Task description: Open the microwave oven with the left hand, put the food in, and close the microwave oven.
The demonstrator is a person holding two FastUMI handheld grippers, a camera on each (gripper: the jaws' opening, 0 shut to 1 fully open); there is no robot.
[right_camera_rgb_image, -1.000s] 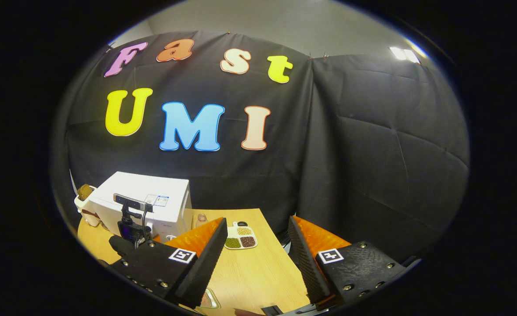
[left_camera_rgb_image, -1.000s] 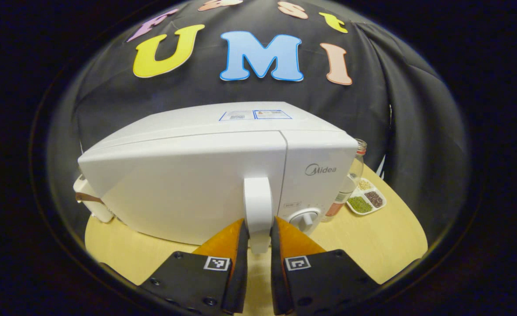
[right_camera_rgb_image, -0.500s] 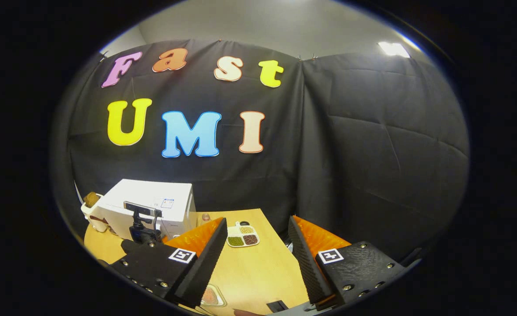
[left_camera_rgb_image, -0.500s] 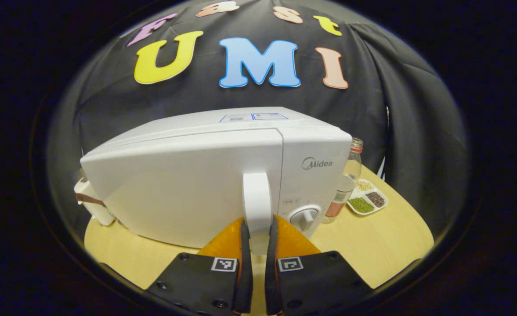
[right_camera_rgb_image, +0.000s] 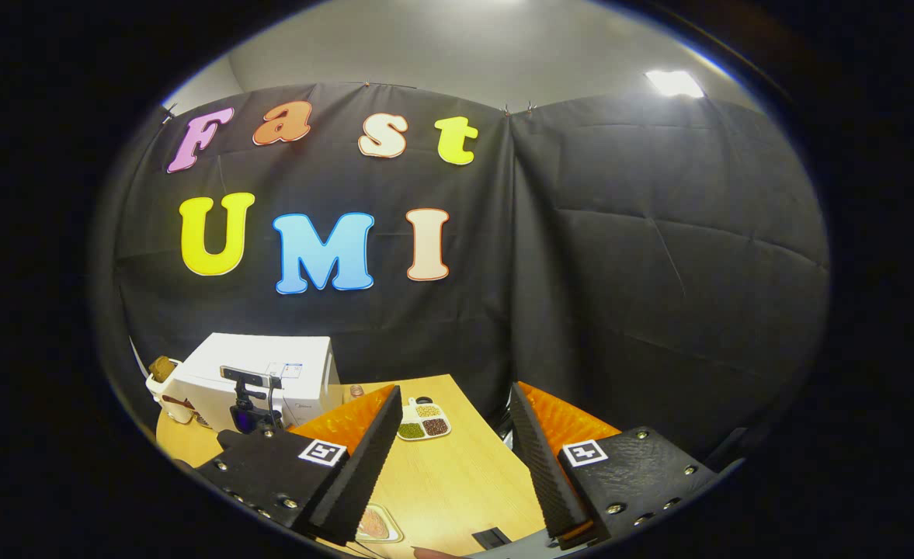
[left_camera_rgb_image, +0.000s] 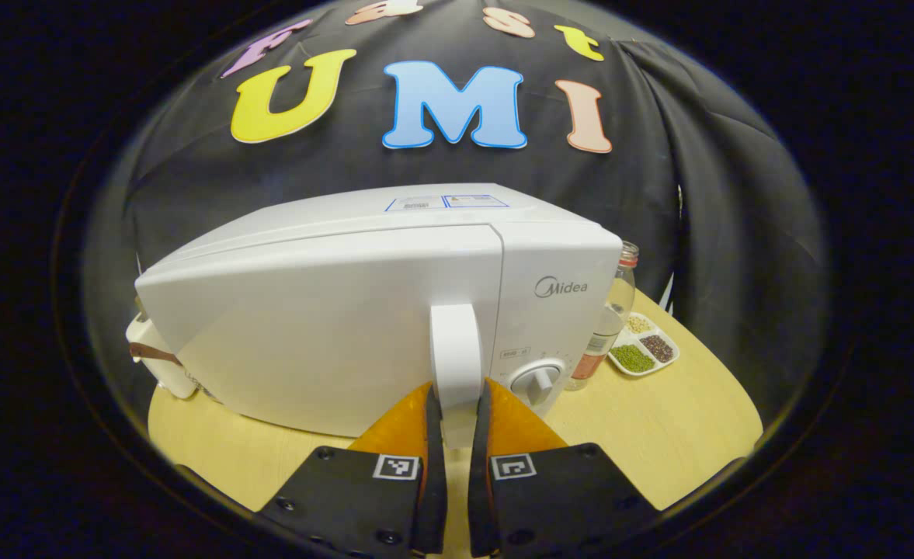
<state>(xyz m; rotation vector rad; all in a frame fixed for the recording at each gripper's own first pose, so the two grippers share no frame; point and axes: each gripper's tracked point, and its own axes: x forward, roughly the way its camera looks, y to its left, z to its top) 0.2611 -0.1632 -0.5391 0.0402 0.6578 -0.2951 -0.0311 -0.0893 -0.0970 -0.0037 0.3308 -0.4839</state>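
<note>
Closing done on left gripper [left_camera_rgb_image: 457,400]: jaws, wide a second ago, now pinch white door handle [left_camera_rgb_image: 455,353] of microwave oven [left_camera_rgb_image: 363,310], handle squarely between pads. Door seam unmoved, so pull not begun; grasp step judged complete. Right gripper [right_camera_rgb_image: 453,435] hangs wide apart, nothing between jaws, drifted slightly higher over table [right_camera_rgb_image: 457,473]. Food dish [right_camera_rgb_image: 375,526] just below its left finger.

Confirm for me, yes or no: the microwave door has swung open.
No: in the left gripper view the microwave door sits flush with the body, and the left gripper is only clamped on its handle.
</note>
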